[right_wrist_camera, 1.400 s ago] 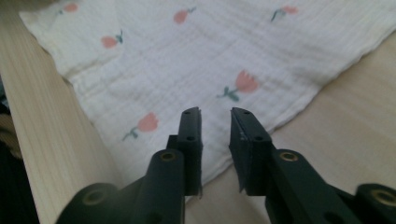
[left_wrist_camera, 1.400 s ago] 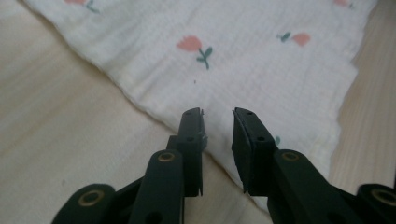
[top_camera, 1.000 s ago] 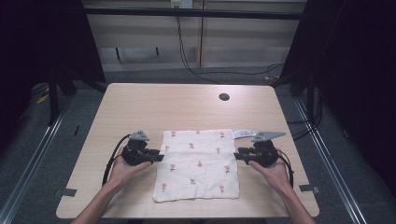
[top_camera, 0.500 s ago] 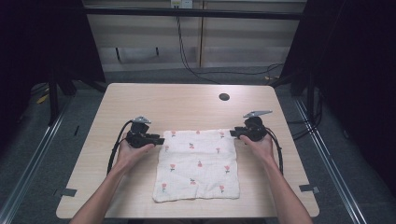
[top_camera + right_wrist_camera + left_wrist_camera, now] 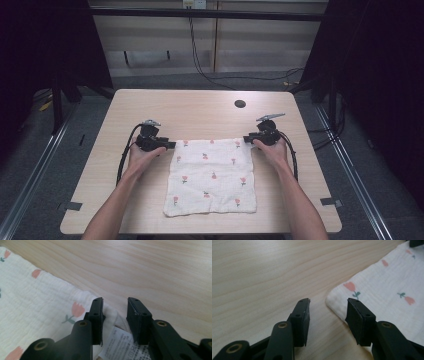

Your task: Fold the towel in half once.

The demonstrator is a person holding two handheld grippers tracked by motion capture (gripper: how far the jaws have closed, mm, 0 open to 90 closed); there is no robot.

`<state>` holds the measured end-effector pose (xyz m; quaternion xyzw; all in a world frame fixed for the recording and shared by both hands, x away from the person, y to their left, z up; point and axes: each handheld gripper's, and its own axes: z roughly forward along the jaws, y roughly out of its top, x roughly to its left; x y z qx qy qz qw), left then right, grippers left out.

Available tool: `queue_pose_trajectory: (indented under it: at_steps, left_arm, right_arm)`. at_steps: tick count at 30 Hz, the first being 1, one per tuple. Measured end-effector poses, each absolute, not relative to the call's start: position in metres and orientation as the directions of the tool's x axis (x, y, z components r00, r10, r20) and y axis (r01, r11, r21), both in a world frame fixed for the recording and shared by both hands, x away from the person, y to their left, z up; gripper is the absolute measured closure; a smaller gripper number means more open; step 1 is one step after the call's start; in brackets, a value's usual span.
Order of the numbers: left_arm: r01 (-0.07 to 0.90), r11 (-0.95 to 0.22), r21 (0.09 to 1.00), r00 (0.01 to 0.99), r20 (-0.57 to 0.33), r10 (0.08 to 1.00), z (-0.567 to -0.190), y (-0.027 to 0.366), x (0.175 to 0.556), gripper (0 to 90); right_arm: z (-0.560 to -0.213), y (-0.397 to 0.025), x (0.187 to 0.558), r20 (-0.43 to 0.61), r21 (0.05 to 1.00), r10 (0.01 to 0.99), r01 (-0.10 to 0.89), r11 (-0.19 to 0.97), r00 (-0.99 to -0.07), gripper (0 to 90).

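Counter (image 5: 200, 107): pale wood, rectangular, centre of the high view; a small dark round hole (image 5: 240, 104) near its far edge, right of centre.

Cloth (image 5: 212, 175): white, printed with small pink flowers, lying flat on the near half of the counter, centre frame. Far edge runs between the two tongs; near edge slightly uneven, close to the counter's near rim.

Left tongs (image 5: 170, 145): at the cloth's far-left corner, centre left of the high view, jaws pointing right toward the cloth. In the left gripper view (image 5: 328, 312) the jaws stand well apart and hold nothing; the rounded cloth corner (image 5: 334, 301) lies on the wood just ahead, between them and nearer the right jaw.

Left hand (image 5: 142, 155): wrapped around the tongs from below, forearm running up from the lower left of the frame, wrist low over the counter. Black cable loops at its outer side.

Right tongs (image 5: 246, 139): at the cloth's far-right corner, centre right of the high view, jaws pointing left. In the right gripper view (image 5: 115, 312) the jaws are parted, a moderate gap, straddling the cloth corner; nothing pinched. A white printed label (image 5: 120, 342) lies at that corner, low in frame between the jaws.

Right hand (image 5: 270, 147): gripping from behind, forearm rising from the lower right of the frame, mirroring the left.
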<state>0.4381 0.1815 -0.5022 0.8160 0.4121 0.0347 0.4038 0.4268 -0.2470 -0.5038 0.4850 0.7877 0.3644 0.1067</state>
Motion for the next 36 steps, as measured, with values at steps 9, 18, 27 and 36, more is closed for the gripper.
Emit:
queue_pose_trajectory:
  at_steps: [9,18,27,36]
  left_arm:
    - [0.645,-0.316,0.696,0.659,-0.298,0.691,-0.506,0.172,0.447,56.6]
    - [0.616,-0.381,0.689,0.702,-0.260,0.663,-0.505,0.158,0.450,72.3]
    - [0.609,-0.384,0.694,0.706,-0.254,0.661,-0.505,0.155,0.443,86.3]
    - [0.567,-0.375,0.733,0.719,-0.218,0.660,-0.480,0.164,0.439,86.2]
  right_arm:
    - [-0.505,-0.243,0.424,0.185,0.677,0.833,0.682,0.276,-0.521,85.5]
    - [-0.502,-0.241,0.422,0.191,0.690,0.823,0.669,0.275,-0.535,86.1]
    - [-0.497,-0.243,0.417,0.186,0.698,0.826,0.663,0.270,-0.533,86.5]
    - [-0.482,-0.249,0.414,0.194,0.724,0.823,0.644,0.247,-0.534,86.9]
